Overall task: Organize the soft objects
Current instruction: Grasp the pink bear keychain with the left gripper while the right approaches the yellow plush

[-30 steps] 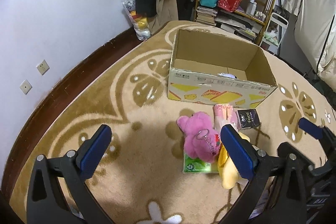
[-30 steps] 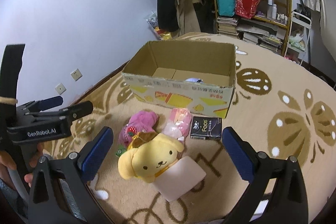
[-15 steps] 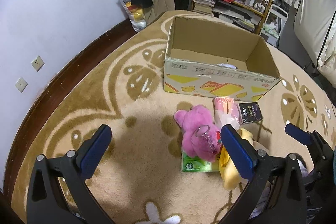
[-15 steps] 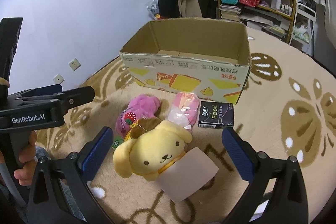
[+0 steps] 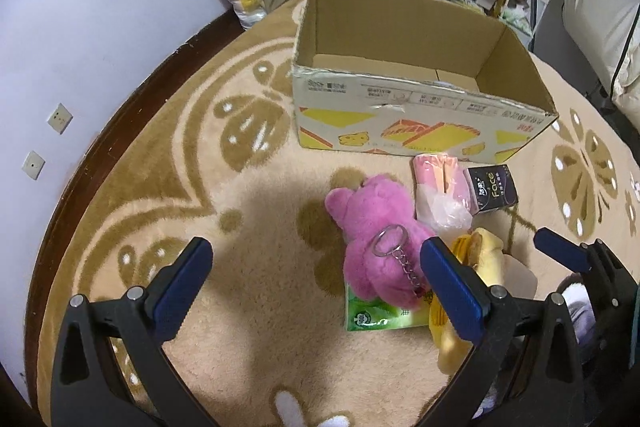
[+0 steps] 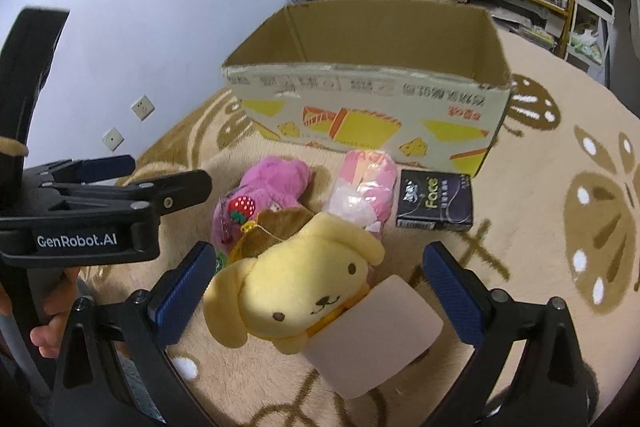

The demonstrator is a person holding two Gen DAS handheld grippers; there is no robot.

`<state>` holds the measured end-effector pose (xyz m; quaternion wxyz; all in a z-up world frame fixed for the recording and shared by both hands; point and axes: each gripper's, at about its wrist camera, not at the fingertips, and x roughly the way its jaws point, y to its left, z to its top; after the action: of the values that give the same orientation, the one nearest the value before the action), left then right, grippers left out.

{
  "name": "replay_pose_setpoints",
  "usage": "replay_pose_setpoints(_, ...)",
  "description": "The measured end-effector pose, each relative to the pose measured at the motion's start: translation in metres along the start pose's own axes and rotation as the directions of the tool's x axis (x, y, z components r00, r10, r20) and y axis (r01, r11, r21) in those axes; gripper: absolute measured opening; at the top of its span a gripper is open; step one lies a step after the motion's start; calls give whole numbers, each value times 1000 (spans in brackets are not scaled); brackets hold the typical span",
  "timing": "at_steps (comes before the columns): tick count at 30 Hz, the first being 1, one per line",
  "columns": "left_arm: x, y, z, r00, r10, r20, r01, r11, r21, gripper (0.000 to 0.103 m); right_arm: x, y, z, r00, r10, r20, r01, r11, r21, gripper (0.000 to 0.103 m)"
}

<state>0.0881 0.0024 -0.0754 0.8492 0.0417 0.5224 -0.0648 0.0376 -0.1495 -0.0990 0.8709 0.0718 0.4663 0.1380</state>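
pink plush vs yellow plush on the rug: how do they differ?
The pink plush has a metal key ring and a strawberry on it; the yellow plush shows a dog face with floppy ears. The pink plush lies on a green packet; the yellow plush lies partly on a pale pad, nearer the right gripper. Both lie on the rug, outside the box, ungrasped.

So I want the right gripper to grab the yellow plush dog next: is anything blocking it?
Nothing visible. The open right gripper already frames the yellow plush dog, which lies atop the pile, partly over a pink pad.
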Motion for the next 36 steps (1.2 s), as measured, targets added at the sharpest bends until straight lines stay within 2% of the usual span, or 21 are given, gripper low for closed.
replay_pose_setpoints(7,15,-10,5,1000,-20,-20,21,999,35,103,20,5,-1,999,12,-41,-12,1000,-3,103)
replay_pose_setpoints(16,37,-11,11,994,-85,-65,85,996,-4,103,40,-4,0,995,54,-88,-49,997,53,103)
replay_pose_setpoints(22,50,-17,11,993,-70,-96,72,997,14,103,50,-2,1,993,40,-107,-36,999,40,103)
replay_pose_setpoints(36,80,-16,15,987,-67,-147,63,997,-32,102,55,-6,1,991,39,-127,-32,998,60,103)
